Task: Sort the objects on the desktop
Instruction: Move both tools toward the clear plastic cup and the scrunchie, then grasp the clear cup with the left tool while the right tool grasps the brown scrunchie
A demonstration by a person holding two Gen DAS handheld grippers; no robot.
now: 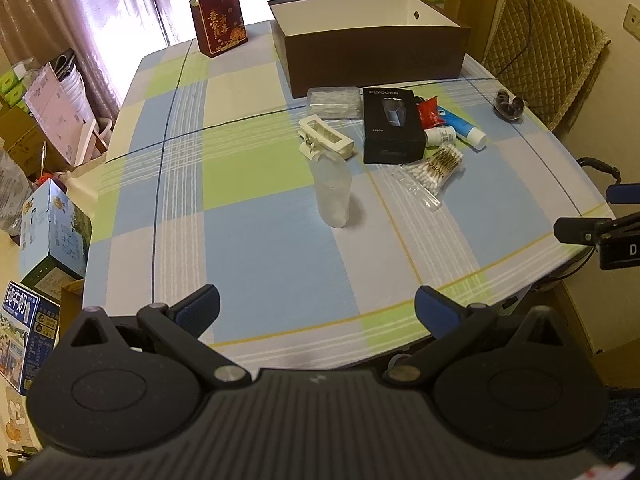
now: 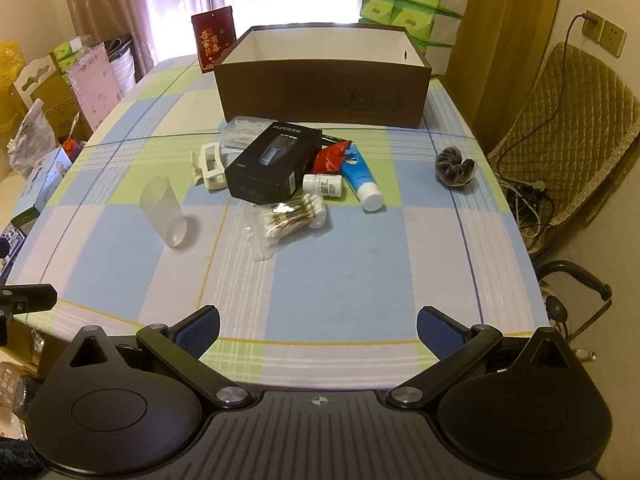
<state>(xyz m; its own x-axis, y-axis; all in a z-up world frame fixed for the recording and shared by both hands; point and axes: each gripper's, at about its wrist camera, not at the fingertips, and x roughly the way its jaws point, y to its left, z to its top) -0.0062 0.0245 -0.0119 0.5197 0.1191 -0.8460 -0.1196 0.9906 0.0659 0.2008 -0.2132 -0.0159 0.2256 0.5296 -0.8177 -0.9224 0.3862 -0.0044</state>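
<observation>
1. above the near edge of the counter (image 1: 256, 240), the left gripper (image 1: 318, 312) hangs with its jaws spread wide; nothing sits between its blue pads and it touches nothing.
2. right gripper (image 2: 318, 330): jaws likewise spread wide, empty, above the near edge of the checked cloth.
3. task items lie clustered mid-counter, in front of the open brown box (image 2: 324, 92), which looks empty as far as its inside shows.
4. black shaver box (image 2: 272, 164) lies flat at the centre of the cluster; a clear lidded case (image 1: 334, 100) sits behind it, a cream hair claw (image 1: 326, 140) to its left.
5. clear plastic cup (image 2: 166, 212) stands apart on the left of the cluster, mouth up.
6. cotton swab packet (image 2: 290, 220) lies in front of the shaver box; small white bottle (image 2: 324, 185), blue-and-white tube (image 2: 362, 178) and red sachet (image 2: 330, 156) lie close together to its right.
7. dark scrunchie in clear wrap (image 2: 456, 168) lies well apart near the right edge.
8. left wrist view alone shows the right gripper's tip (image 1: 576, 230) at the frame's right side, and cartons on the floor at the left.
9. right wrist view alone shows stacked green tissue packs (image 2: 412, 4) behind the box and cables by the quilted chair (image 2: 568, 128).
10. red gift bag (image 1: 219, 20) stands upright at the far left corner of the counter in both views.
</observation>
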